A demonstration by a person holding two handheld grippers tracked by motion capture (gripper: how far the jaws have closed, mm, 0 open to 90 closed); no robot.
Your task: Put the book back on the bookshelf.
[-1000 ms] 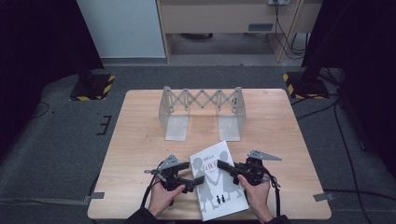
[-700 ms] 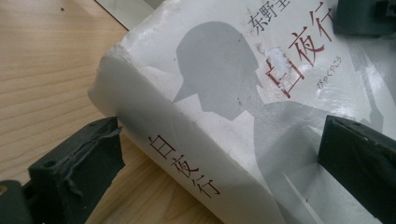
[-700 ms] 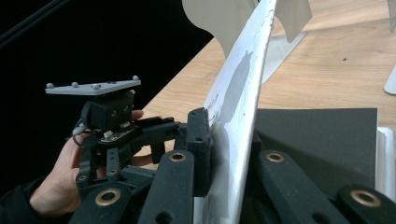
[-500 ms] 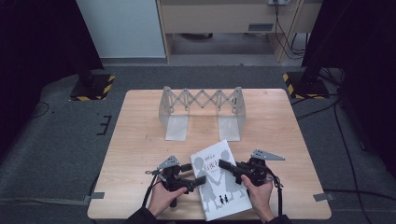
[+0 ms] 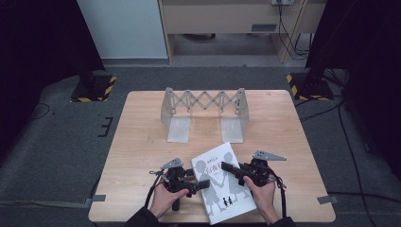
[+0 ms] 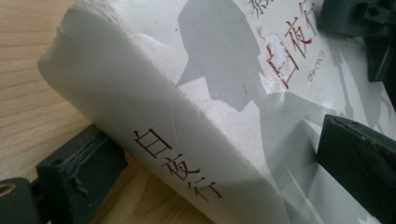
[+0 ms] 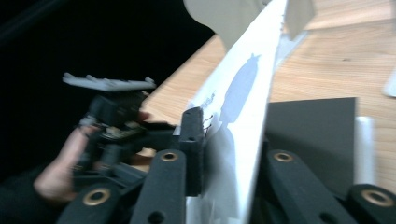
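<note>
The right tongs (image 5: 226, 167) have their two black jaws on either side of the thick white paperback book with grey silhouettes and red lettering on its cover (image 5: 222, 182). In the right gripper view the cover runs up between those jaws, the left pad lying against its printed face. They have just been opening a little, with the book between them, so the hold looks slackened, not let go; whether the pads bear on the paper is hard to tell through the blur.

The left tongs (image 5: 204, 184) straddle the book's spine side. In the left gripper view one jaw sits low under the spine edge on the wood and the other lies over the cover, so they stand wide, about the thickness of the book; I cannot tell whether they press.

Compared with a second ago, the book lies at nearly the same spot on the near edge of the pale wooden counter (image 5: 142, 142), between the two hands and slightly askew, its far corner a touch nearer the back.

Farther off, well apart from the book, stands the grey metal expanding book rack with a scissor-lattice back and two flat end plates (image 5: 204, 111).

My reading: the book is being readied for lifting and standing in that rack; the easing right grip suggests a re-grip first.
</note>
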